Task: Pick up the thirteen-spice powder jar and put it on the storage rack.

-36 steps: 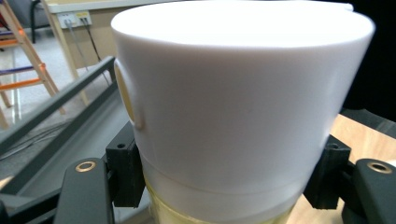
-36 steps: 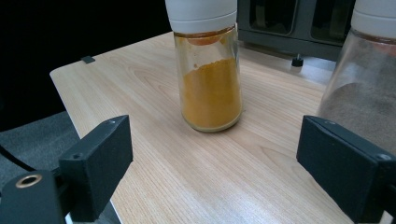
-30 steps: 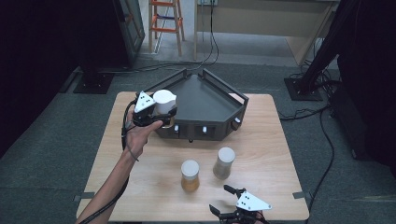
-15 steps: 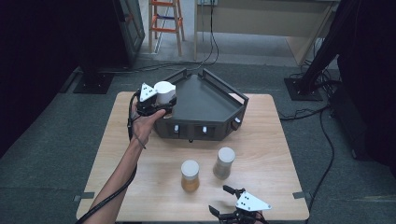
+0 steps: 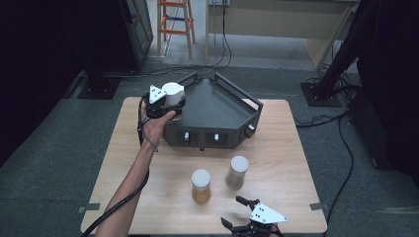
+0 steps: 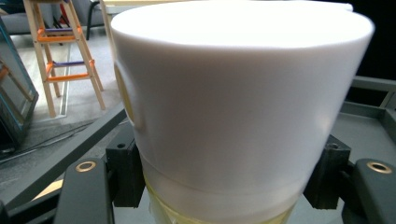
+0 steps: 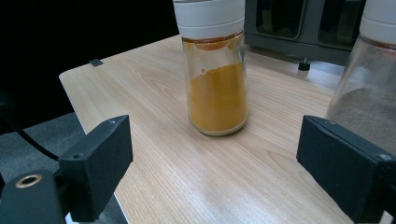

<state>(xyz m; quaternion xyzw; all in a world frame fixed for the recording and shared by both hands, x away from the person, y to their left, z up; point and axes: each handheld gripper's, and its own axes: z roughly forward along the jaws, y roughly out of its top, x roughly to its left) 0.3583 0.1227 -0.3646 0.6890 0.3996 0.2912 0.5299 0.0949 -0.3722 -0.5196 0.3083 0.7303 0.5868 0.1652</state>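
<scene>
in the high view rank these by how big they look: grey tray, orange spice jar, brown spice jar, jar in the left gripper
1. grey tray
2. orange spice jar and brown spice jar, alike
3. jar in the left gripper, partly hidden, so unsure

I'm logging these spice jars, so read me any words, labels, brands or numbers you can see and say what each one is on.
There is no readable text.
White-capped jar in the left gripper: plain cap, no print showing.
Orange powder jar: bare glass, no label.
Brown powder jar: no label showing.
Dark tray rack: small pale marks on its front, too small to read as writing.
</scene>
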